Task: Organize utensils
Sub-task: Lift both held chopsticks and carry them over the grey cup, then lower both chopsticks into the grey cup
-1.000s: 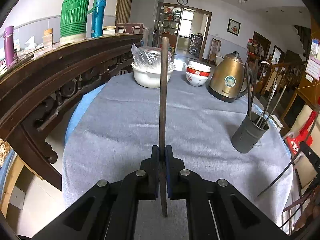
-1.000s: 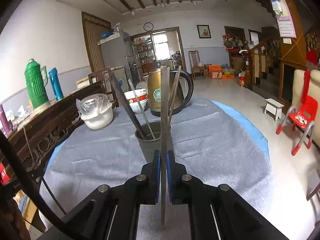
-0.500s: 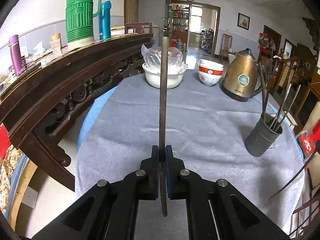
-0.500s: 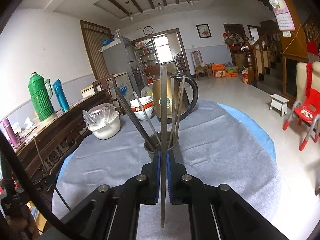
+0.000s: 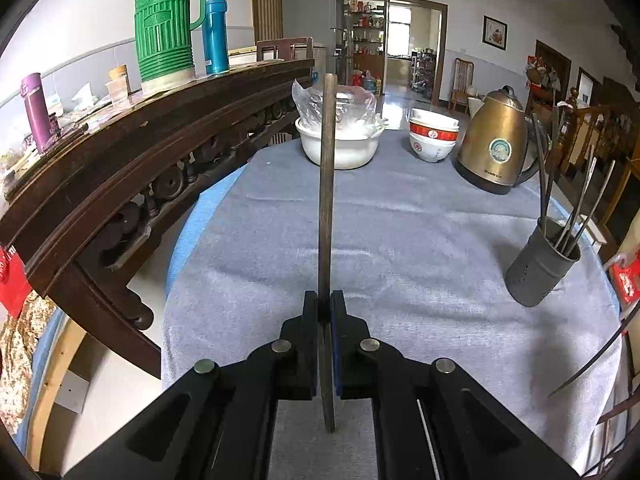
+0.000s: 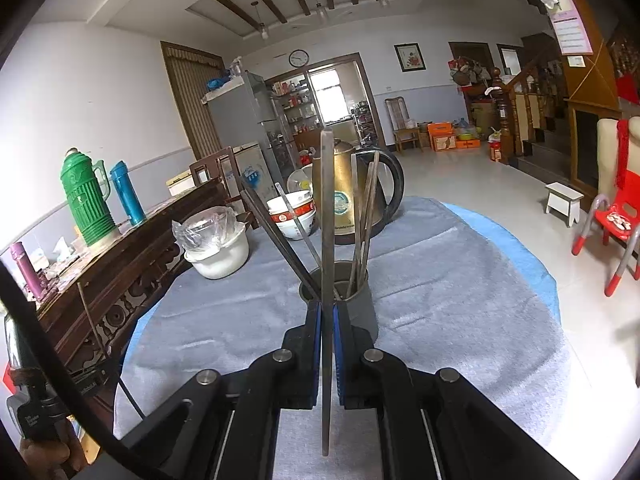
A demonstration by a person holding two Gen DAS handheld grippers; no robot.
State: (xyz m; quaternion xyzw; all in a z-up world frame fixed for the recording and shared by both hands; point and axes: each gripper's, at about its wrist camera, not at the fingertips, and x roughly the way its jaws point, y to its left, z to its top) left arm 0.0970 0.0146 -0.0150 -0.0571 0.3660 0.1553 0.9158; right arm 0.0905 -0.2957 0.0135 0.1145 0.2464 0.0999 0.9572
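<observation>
- A round table (image 5: 400,216) under a grey cloth fills both wrist views; a blue under-cloth shows along its rim, and bare floor lies beyond the rim from 1 to 4 o'clock in the right wrist view.
- A dark carved wooden sideboard (image 5: 120,168) runs close along the table's edge from 8 to 11 o'clock in the left wrist view, bearing a green thermos (image 5: 164,28).
- At the far side of the table, 12 to 2 o'clock in the left wrist view, stand a white pot (image 5: 340,148) covered with clear plastic, stacked red-and-white bowls (image 5: 433,136) and a brass kettle (image 5: 496,144).
- A dark grey utensil holder (image 5: 540,268) stands at 3 o'clock in the left wrist view, near the table's edge, with several thin utensils leaning out of it.
- The cloth between the left gripper and the far dishes lies bare.
- The left gripper (image 5: 325,308) has its fingers clamped on a long brown chopstick (image 5: 327,184), which runs straight ahead toward 12 o'clock and also pokes back behind the pads.
- The right gripper (image 6: 327,316) is clamped likewise on a grey chopstick (image 6: 327,208); the holder (image 6: 360,304) sits just beyond its fingertips, and the stick crosses in front of the holder's mouth.
</observation>
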